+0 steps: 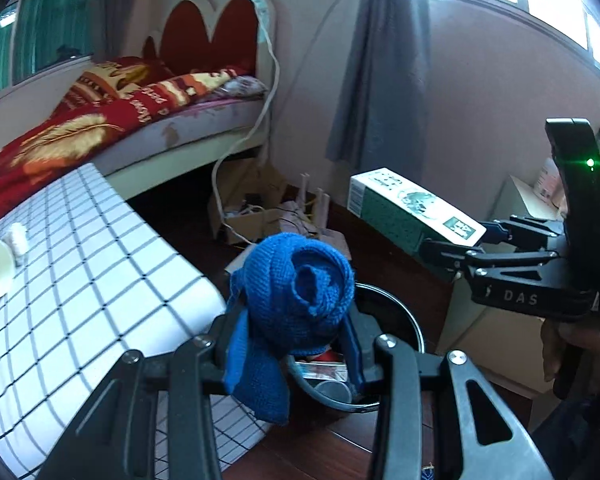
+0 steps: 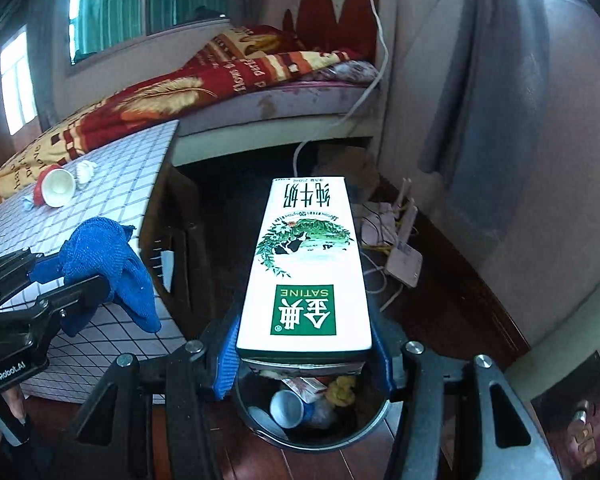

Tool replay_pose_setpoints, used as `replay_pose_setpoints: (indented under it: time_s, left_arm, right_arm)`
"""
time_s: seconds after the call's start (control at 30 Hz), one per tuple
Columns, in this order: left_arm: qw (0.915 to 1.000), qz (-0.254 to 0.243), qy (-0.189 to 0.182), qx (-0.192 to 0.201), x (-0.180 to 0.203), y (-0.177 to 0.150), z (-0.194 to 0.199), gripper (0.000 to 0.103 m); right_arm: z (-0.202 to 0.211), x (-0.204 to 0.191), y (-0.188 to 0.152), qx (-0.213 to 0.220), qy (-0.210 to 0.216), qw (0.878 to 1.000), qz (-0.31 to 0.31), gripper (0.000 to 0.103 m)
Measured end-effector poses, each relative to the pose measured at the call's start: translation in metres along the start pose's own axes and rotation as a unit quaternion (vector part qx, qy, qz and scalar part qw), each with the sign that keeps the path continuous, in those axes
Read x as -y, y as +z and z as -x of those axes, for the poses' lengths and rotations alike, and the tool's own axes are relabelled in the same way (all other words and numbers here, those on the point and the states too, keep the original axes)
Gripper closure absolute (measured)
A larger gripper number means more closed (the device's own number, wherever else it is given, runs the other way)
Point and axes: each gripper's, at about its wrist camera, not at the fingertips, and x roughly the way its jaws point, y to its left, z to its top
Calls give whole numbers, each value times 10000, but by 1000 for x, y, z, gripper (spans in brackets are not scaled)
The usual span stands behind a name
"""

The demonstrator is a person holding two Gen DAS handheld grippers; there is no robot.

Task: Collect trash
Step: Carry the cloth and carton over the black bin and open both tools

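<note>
We note left gripper (image 1: 292,344) clamps soft, limp blue knit cloth (image 1: 296,284) at mid-bundle | right gripper (image 2: 304,356) pinches light, crushable milk carton (image 2: 306,264) by its near end | bin (image 2: 260,428) beneath both.

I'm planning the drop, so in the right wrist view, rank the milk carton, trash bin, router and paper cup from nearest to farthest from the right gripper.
1. Milk carton: clamped in the right gripper.
2. Trash bin: directly below the jaws.
3. Router: on the floor, ahead and right.
4. Paper cup: on the checked table, far left.
</note>
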Motion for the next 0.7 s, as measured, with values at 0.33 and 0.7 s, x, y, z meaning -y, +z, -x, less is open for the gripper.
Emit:
replay_pose_setpoints:
  time_s: [0.33, 0.7]
  left_arm:
    - [9990, -100, -264, -334, 22, -7, -35, 61]
    - [9947, -104, -561, -851, 29, -26, -84, 61]
  right_arm:
    - [-13, 26, -26, -292, -148, 9995, -49, 47]
    - [-54, 42, -66, -813, 164, 9965, 107, 47]
